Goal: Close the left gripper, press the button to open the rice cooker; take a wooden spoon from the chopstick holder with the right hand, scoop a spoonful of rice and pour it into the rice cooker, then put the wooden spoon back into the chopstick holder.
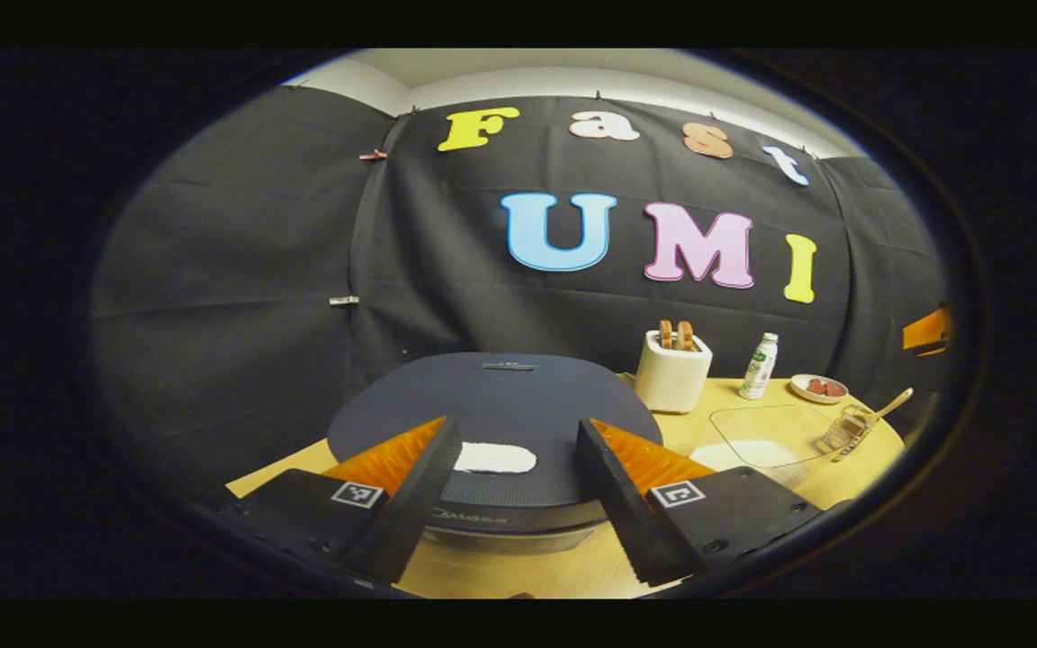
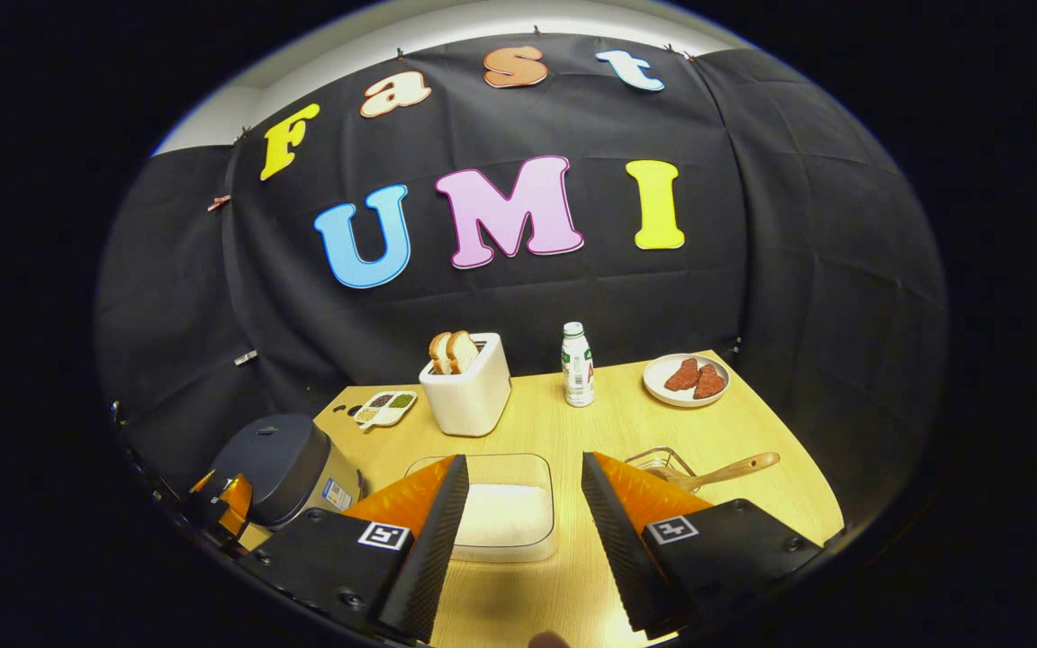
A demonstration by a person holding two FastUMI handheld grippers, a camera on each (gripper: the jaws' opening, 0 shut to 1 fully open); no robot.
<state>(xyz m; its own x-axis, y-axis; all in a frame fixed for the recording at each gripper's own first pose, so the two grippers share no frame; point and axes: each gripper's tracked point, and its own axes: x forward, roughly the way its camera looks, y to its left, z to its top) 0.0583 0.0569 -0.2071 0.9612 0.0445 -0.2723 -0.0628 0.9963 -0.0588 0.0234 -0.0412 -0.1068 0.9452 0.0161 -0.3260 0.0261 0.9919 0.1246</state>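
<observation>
The dark rice cooker (image 1: 491, 405) stands shut right in front of my left gripper (image 1: 518, 468), whose fingers are open and straddle the pale button (image 1: 494, 458) on the lid's front. In the right gripper view the cooker (image 2: 280, 468) stands at the left with the left gripper (image 2: 226, 504) beside it. My right gripper (image 2: 523, 513) is open above the clear container of rice (image 2: 500, 515). The wooden spoon (image 2: 725, 471) leans in the wire chopstick holder (image 2: 658, 465) just right of it. The spoon (image 1: 883, 410) and holder (image 1: 845, 432) also appear at the far right of the left gripper view.
A white toaster (image 2: 469, 387) with bread slices stands at the back, with a small white bottle (image 2: 578, 364) and a plate of meat (image 2: 687, 380) to its right. A divided dish of grains (image 2: 385, 407) lies behind the cooker. The table edge (image 2: 807, 468) runs close on the right.
</observation>
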